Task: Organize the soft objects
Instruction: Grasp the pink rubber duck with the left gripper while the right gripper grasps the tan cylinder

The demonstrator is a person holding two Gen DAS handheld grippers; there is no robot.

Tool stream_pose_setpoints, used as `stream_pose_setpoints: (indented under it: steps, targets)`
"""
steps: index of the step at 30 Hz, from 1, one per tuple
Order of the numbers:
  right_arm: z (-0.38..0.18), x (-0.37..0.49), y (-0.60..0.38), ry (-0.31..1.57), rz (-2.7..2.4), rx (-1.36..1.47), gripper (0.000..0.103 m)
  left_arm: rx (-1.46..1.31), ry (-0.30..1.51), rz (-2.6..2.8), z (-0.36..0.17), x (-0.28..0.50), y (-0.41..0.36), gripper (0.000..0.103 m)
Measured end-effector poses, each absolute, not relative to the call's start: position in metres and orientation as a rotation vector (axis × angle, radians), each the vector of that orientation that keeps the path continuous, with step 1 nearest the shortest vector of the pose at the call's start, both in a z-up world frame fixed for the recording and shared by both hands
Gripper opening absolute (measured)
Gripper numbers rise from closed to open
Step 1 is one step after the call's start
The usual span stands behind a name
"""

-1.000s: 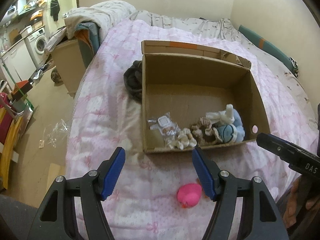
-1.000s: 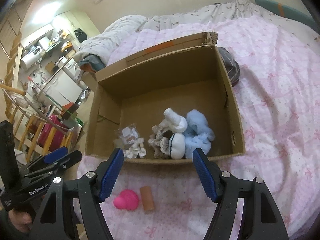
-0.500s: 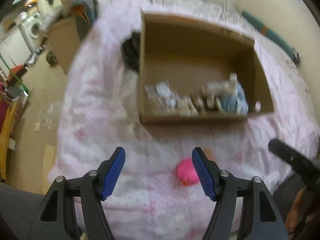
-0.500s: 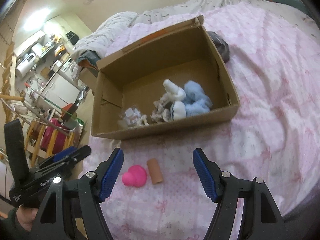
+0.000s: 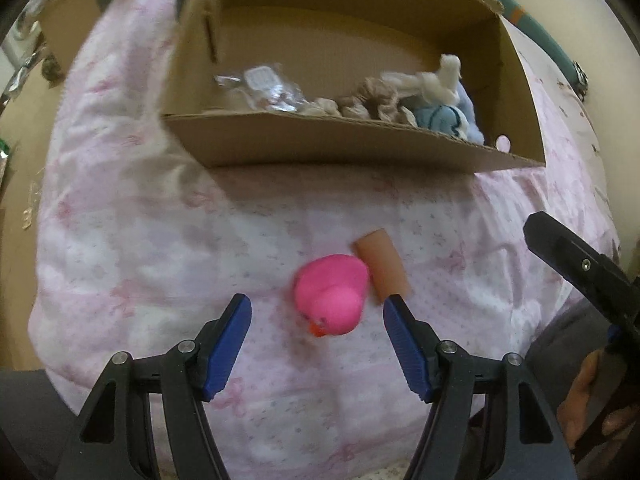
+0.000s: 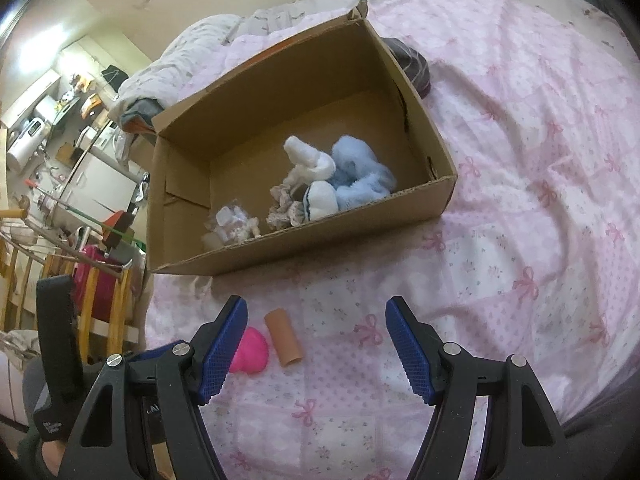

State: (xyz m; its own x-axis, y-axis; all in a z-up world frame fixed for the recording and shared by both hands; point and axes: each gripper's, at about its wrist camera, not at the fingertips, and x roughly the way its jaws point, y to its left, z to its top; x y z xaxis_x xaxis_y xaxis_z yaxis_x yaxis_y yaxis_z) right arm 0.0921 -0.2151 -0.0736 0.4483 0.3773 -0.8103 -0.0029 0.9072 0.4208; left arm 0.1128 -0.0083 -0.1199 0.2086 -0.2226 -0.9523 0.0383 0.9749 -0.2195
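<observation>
Two tools were in view, both with jaws spread and nothing between the pads. Left tool point(image 5: 316, 336) pointed steeply down at the bed's pink bow-print quilt point(image 5: 140, 240). Pink rubber duck point(image 5: 332, 294) lay on the quilt just ahead of the left tool's fingertips, slightly toward its right finger, not touched by either pad; orange beak faced back toward the tool. Tan foam cylinder point(image 5: 382, 266) lay against the duck on the tool's right side, its near end close to the right fingertip; contact with that fingertip could not be told. Further ahead of the left tool sat an open cardboard box point(image 5: 340, 148) on the quilt, holding a clear plastic packet point(image 5: 264, 88) at the left, beige frilly fabric pieces point(image 5: 360, 104) in the middle, and a white and blue plush bundle point(image 5: 440, 96) at the right. View was somewhat blurred.

Right tool point(image 6: 316, 336) was released too, over bare quilt. From it the duck point(image 6: 250, 352) showed partly behind its left finger, the cylinder point(image 6: 284, 338) just inside that finger, neither gripped. Box point(image 6: 320, 240) stood ahead and slightly left, same soft items inside. Dark striped cloth point(image 6: 412, 64) lay behind the box's far right corner. Left tool's black body point(image 6: 56, 360) appeared at the far left, with a hand on it.
</observation>
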Motion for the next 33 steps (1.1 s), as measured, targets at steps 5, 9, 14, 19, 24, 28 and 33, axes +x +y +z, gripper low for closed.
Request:
stream_pose_setpoints:
  steps: [5,9,14,19,24,28,33]
  targets:
    - [-0.078,0.095,-0.213,1.104,0.235,0.378,0.076,-0.086,1.405,-0.175,-0.137,0.119,-0.026,0.040]
    - [-0.084,0.096,-0.209,1.123,0.234,0.365,0.076,-0.118,1.403,-0.181,-0.140,0.122,-0.028,0.034]
    - [-0.090,0.100,-0.202,1.152,0.244,0.341,0.076,-0.059,1.345,-0.149,-0.121,0.117,-0.023,0.034]
    - [-0.107,0.108,-0.185,1.236,0.304,0.301,0.076,-0.096,1.288,-0.009,-0.098,0.109,0.012,0.034]
    - [-0.122,0.114,-0.148,1.281,0.385,0.171,0.056,-0.170,1.298,0.068,-0.100,0.112,0.037,0.034]
    - [-0.133,0.114,-0.122,1.294,0.419,0.089,0.055,-0.179,1.297,0.082,-0.101,0.115,0.041,0.034]
    - [-0.145,0.113,-0.101,1.297,0.428,-0.007,0.045,-0.151,1.296,0.081,-0.106,0.117,0.034,0.034]
